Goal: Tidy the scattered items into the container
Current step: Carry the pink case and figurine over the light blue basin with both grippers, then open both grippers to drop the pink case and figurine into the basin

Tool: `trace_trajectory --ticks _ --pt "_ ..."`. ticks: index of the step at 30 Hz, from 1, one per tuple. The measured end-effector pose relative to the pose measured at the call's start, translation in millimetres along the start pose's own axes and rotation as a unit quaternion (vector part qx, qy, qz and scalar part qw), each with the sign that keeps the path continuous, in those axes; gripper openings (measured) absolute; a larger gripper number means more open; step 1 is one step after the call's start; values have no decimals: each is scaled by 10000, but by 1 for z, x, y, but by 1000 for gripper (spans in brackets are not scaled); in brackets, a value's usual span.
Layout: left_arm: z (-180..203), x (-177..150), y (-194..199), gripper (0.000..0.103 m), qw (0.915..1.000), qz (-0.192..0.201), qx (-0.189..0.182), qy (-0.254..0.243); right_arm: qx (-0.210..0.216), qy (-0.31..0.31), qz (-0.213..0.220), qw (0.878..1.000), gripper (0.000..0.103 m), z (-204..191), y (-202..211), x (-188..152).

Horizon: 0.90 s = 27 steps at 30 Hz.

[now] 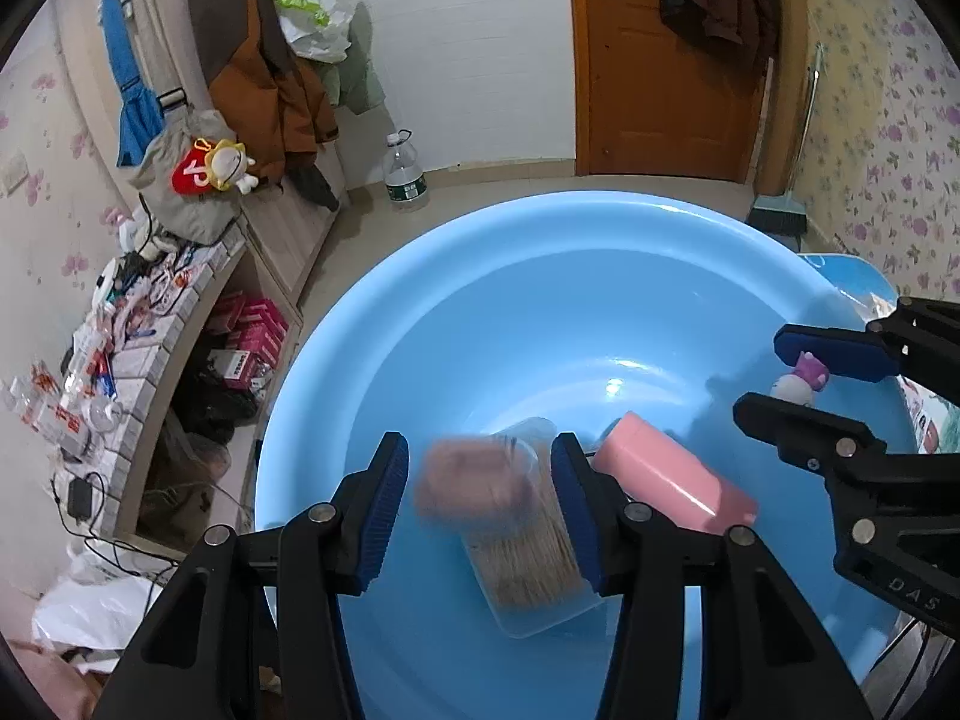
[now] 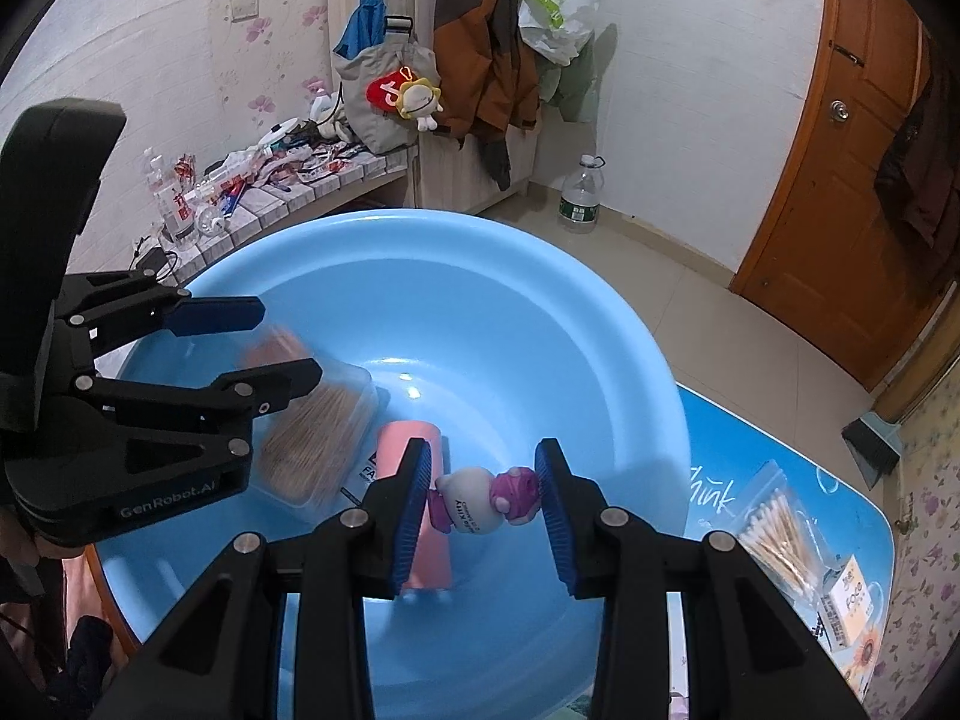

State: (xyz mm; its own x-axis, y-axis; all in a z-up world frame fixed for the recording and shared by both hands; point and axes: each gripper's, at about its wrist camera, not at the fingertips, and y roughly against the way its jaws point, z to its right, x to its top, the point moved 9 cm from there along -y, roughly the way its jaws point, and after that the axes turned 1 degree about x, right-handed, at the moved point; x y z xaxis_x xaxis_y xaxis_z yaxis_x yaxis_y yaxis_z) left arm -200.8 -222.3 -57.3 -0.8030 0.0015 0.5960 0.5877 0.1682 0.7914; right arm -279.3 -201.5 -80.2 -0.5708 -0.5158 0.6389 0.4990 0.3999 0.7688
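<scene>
Two hand-held tools worked over a large blue basin (image 2: 600,324) that stood on a blue worktop (image 2: 840,438).

Left tool (image 1: 480,504): its blue-padded fingers (image 1: 384,516) stood slightly apart over the basin's interior. A clear plastic box of toothpicks (image 1: 528,570) lay between and below them, motion-blurred, with its near pad not touching it; whether the far pad still touched the box could not be told. The box sat at the basin floor, just beside a pink rectangular box (image 1: 678,480) lying on the same floor.

Right tool (image 2: 483,504): its fingers were clamped on a small cat figurine (image 2: 486,498) with a white body and purple parts, held sideways, one pad at each end. The figurine hung above the basin's interior, over the pink rectangular box.

Outside the basin, on the worktop at the right, lay a clear bag of cotton swabs (image 2: 780,534) and, just beside it, a small printed packet (image 2: 852,600).

Background: a tiled shelf (image 2: 312,192) strewn with small packets, a water bottle (image 2: 581,195) on the floor, a brown coat (image 2: 486,60) hanging, and a wooden door (image 2: 840,180).
</scene>
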Motion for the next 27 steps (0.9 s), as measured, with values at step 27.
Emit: trace_trajectory --ticks 27 --pt "-3 -2 4 52 9998 84 -165 100 -124 41 -217 9997 37 -6 -17 4"
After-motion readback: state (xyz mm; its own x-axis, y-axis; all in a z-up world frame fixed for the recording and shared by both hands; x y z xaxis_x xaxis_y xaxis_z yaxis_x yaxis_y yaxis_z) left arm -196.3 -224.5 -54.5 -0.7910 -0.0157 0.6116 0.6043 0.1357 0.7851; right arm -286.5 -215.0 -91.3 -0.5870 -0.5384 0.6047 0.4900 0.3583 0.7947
